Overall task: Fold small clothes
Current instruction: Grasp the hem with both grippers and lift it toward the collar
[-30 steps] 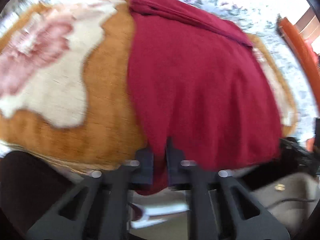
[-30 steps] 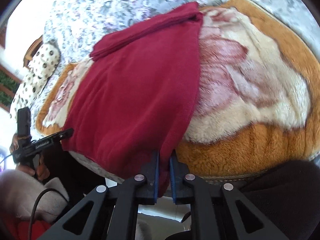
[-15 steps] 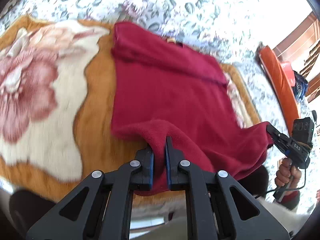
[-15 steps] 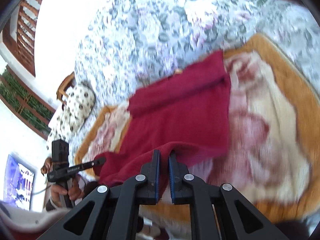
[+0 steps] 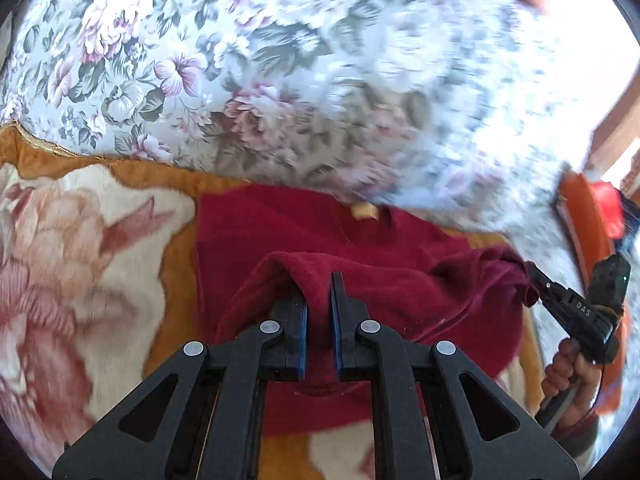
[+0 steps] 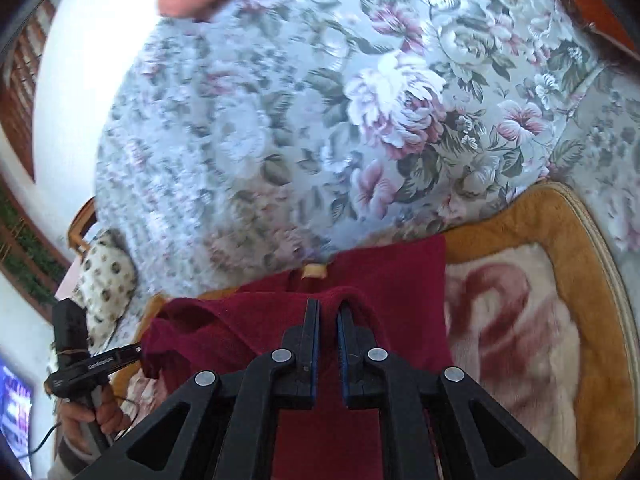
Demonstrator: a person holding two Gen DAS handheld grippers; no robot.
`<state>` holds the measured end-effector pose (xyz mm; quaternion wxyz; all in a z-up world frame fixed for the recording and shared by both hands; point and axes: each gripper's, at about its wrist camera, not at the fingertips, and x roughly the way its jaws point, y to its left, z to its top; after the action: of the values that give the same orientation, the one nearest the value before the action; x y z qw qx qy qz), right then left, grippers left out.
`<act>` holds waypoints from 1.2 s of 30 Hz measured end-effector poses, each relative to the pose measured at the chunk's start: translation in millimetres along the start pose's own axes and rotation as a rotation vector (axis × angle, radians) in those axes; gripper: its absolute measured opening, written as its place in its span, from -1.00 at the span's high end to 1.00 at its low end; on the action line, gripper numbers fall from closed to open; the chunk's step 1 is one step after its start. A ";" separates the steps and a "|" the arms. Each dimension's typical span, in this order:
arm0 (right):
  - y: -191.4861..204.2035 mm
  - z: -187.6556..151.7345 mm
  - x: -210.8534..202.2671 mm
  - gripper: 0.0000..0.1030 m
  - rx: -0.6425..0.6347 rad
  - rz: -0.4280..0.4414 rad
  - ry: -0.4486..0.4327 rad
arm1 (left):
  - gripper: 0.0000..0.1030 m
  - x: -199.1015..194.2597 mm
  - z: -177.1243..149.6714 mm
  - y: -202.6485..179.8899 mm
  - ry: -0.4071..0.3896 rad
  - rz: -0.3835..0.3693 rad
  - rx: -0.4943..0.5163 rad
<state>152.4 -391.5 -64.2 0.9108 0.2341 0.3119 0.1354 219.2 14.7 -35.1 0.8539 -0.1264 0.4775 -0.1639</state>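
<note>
In the left wrist view the left tool (image 5: 318,280) sits nearest, its black angular fingers (image 5: 294,320) lined with thin blue pads and studded with round silver rivets. Its jaws are clamped on a raised fold of the dark red garment (image 5: 400,292), a soft, fleecy knit that drapes over the pads in a rounded hump. In the right wrist view the right tool (image 6: 328,308), of the same black make, is likewise closed on a lifted ridge of the cloth.

Both pinched corners stand above the rest of the garment, which lies flat on a plush blanket (image 5: 92,264) on the bed, near the blanket's far edge. The blanket has a thick orange-brown pile with a large cream and pink flower woven in and a pale bound border.

At the right edge of the left view a hand (image 5: 576,376) holds the other tool by its grip, and the white letters "DAS" show on its black body. In the right view the matching print on the left tool cannot be read.

A small tan label (image 5: 364,211) sits at the garment's neckline, its writing too small to make out. Beyond it spreads a smooth pale-blue bedsheet (image 5: 248,64) printed with pink and white flowers and grey-green leaves. A spotted cream pillow (image 6: 106,280) lies at its far left in the right view.
</note>
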 end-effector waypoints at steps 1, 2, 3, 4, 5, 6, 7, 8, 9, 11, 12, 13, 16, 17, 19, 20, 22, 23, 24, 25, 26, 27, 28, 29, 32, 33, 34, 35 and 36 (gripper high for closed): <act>-10.7 7.1 18.5 0.87 0.043 -0.009 0.009 | 0.84 16.1 8.9 5.9 0.025 0.008 -0.028; -19.7 12.0 34.5 0.86 0.080 -0.019 0.026 | 0.83 28.0 16.4 13.3 0.043 0.012 -0.054; -27.9 14.8 51.9 0.85 0.108 -0.050 0.059 | 0.83 36.4 21.8 19.7 0.055 0.006 -0.082; -33.3 16.7 65.4 0.82 0.116 -0.091 0.084 | 0.78 42.6 26.6 26.0 0.062 -0.008 -0.108; -34.9 18.0 69.8 0.80 0.113 -0.107 0.077 | 0.77 47.4 32.3 30.8 0.073 -0.023 -0.123; -35.5 19.2 69.7 0.78 0.107 -0.107 0.060 | 0.77 48.4 35.8 32.7 0.077 -0.023 -0.122; -34.0 19.8 66.4 0.66 0.097 -0.107 0.046 | 0.76 47.7 39.1 32.6 0.076 -0.020 -0.108; -29.6 19.6 60.8 0.38 0.070 -0.126 0.033 | 0.67 44.9 39.8 30.4 0.073 -0.023 -0.092; -25.2 19.1 54.9 0.27 0.041 -0.147 0.015 | 0.54 41.5 41.2 29.3 0.064 -0.021 -0.078; -17.4 19.0 39.9 0.20 -0.031 -0.180 -0.043 | -0.30 29.5 46.9 28.7 0.002 0.011 -0.066; -16.6 19.6 36.4 0.20 -0.045 -0.198 -0.058 | -0.38 22.0 48.7 31.5 -0.031 0.003 -0.084; -18.9 20.6 32.2 0.20 -0.050 -0.216 -0.071 | -0.40 17.4 50.3 34.0 -0.052 -0.013 -0.102; -21.0 24.8 27.4 0.20 -0.039 -0.192 -0.049 | -0.40 10.1 51.9 37.1 -0.037 -0.022 -0.114; -19.2 24.2 30.1 0.20 -0.043 -0.186 -0.033 | -0.40 7.8 49.3 35.8 -0.039 -0.011 -0.097; -13.6 20.0 38.4 0.20 -0.080 -0.205 -0.009 | -0.40 8.7 43.5 31.5 -0.028 0.009 -0.062; -10.4 17.9 46.9 0.20 -0.112 -0.233 0.009 | -0.40 12.3 40.0 29.2 -0.013 0.022 -0.044; -5.8 14.8 68.1 0.20 -0.161 -0.305 0.059 | -0.40 22.7 34.0 26.9 0.013 0.048 -0.025; -5.0 13.9 79.0 0.20 -0.190 -0.322 0.087 | -0.40 29.1 30.3 27.8 0.024 0.064 -0.022; -5.1 12.6 87.2 0.20 -0.214 -0.333 0.112 | -0.40 34.4 27.2 29.1 0.034 0.073 -0.025; -5.8 11.6 99.3 0.20 -0.239 -0.367 0.150 | -0.40 41.2 24.5 30.3 0.050 0.078 -0.028; -7.2 10.7 108.2 0.37 -0.256 -0.407 0.172 | -0.40 50.2 21.6 31.2 0.073 0.079 -0.030; -8.3 10.4 113.4 0.59 -0.272 -0.432 0.168 | -0.40 55.8 19.7 31.7 0.083 0.077 -0.030; -8.8 11.6 114.3 0.88 -0.278 -0.428 0.148 | -0.40 60.6 18.4 32.0 0.088 0.077 -0.027; -9.2 14.0 112.6 0.88 -0.267 -0.414 0.130 | -0.40 65.8 17.7 32.4 0.088 0.088 -0.020; -7.2 24.3 100.2 0.88 -0.249 -0.404 0.042 | -0.40 74.1 21.5 35.1 0.078 0.100 -0.028; -8.2 26.4 101.0 0.88 -0.257 -0.430 0.030 | -0.40 77.7 22.8 36.1 0.077 0.106 -0.031; -11.3 26.9 107.5 0.89 -0.272 -0.467 0.042 | -0.40 81.8 24.0 36.9 0.079 0.117 -0.032; -17.6 25.2 118.6 0.89 -0.285 -0.519 0.063 | -0.40 84.1 24.5 36.7 0.081 0.124 -0.032; -22.9 23.3 126.6 0.89 -0.282 -0.546 0.082 | -0.40 86.2 24.7 36.6 0.084 0.133 -0.028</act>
<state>266.7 -369.3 -123.7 0.9236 0.0074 0.3781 -0.0632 288.4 15.1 -102.8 0.8402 -0.0994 0.5227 -0.1051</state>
